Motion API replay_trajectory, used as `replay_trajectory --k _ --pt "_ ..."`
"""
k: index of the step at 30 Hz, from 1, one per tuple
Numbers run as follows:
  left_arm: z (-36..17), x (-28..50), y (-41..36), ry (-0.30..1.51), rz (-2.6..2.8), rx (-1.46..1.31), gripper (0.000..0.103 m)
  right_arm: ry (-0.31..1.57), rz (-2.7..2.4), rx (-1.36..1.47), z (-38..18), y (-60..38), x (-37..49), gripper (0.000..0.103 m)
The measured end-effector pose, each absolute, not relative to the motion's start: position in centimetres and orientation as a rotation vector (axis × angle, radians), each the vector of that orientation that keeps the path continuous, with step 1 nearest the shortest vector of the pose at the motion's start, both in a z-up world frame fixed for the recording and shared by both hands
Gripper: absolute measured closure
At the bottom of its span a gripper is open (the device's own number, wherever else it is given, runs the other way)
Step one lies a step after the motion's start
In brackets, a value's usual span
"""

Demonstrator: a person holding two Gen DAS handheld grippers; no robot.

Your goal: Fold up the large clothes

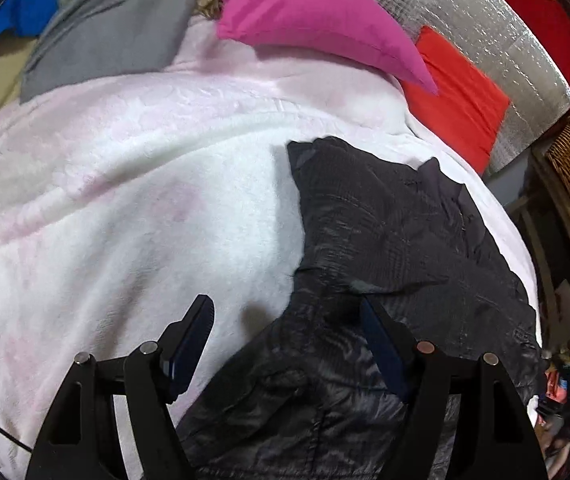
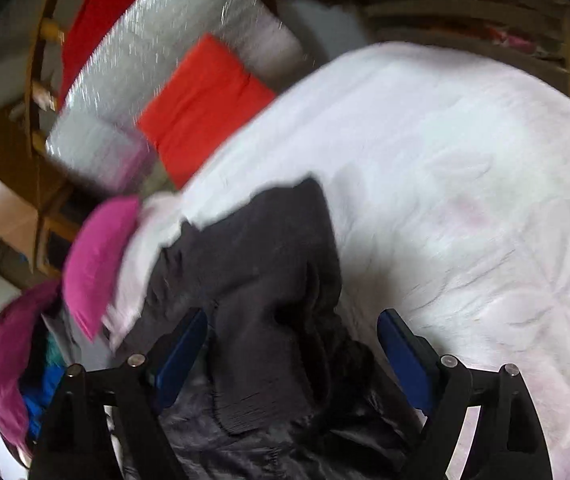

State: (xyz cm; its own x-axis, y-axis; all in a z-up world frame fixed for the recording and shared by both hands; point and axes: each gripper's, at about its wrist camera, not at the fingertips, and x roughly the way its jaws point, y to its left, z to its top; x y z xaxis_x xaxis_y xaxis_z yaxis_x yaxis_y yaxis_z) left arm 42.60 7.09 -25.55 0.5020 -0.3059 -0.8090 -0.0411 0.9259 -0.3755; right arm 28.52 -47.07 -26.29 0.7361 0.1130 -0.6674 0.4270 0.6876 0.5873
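From the left wrist, the shiny black quilted jacket (image 1: pixel 397 248) lies on the fluffy white-and-pink blanket (image 1: pixel 133 208), its long axis running from under the camera up and to the right. The left gripper (image 1: pixel 287 322) has its jaws apart with nothing pinched; one blue pad hangs over bare blanket, the other over the jacket's near edge, so the garment sits ahead and to the right of the gap. A magenta pillow (image 1: pixel 305 20) and a red cushion (image 1: pixel 457 108) lie well beyond.

From the right wrist, blurred, the right gripper (image 2: pixel 293 328) also stands wide apart, empty. A dull black folded panel of the jacket (image 2: pixel 261 280) lies directly between and ahead of its fingers, stretching away up the frame. This hand looks better centred for the next grasp.
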Motion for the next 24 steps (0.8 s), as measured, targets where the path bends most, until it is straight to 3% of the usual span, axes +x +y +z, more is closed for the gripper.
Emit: replay_trajectory --k 3,5,9,11,14,19,21,24 --pt "-26.2 43.2 6.0 1.061 -0.211 -0.368 0.028 0.802 -0.178 0.763 -27.8 -46.2 30.1 0.020" --pt "-26.7 43.5 5.7 1.077 -0.230 -0.381 0.028 0.836 -0.179 0.737 -28.5 -45.6 30.6 0.035" --pt "-27.4 43.9 5.6 1.088 -0.223 -0.417 0.055 0.836 -0.177 0.671 -28.1 -44.7 30.7 0.053" --pt "-26.8 43.8 5.6 1.065 -0.220 -0.422 0.066 0.820 -0.181 0.647 -27.3 -44.4 30.5 0.065" --pt "-25.7 43.3 5.8 1.025 -0.229 -0.418 0.076 0.774 -0.178 0.600 -25.3 -43.5 29.8 0.071" --pt "-26.6 43.5 5.6 1.071 -0.198 -0.390 0.072 0.791 -0.202 0.614 -25.7 -44.1 29.7 0.072" --pt "-26.8 43.7 5.5 1.084 -0.175 -0.372 0.058 0.854 -0.210 0.619 -27.3 -44.3 30.5 0.070" --pt "-26.8 43.5 6.1 1.089 -0.149 -0.375 0.049 0.865 -0.190 0.679 -27.3 -45.1 30.4 0.062"
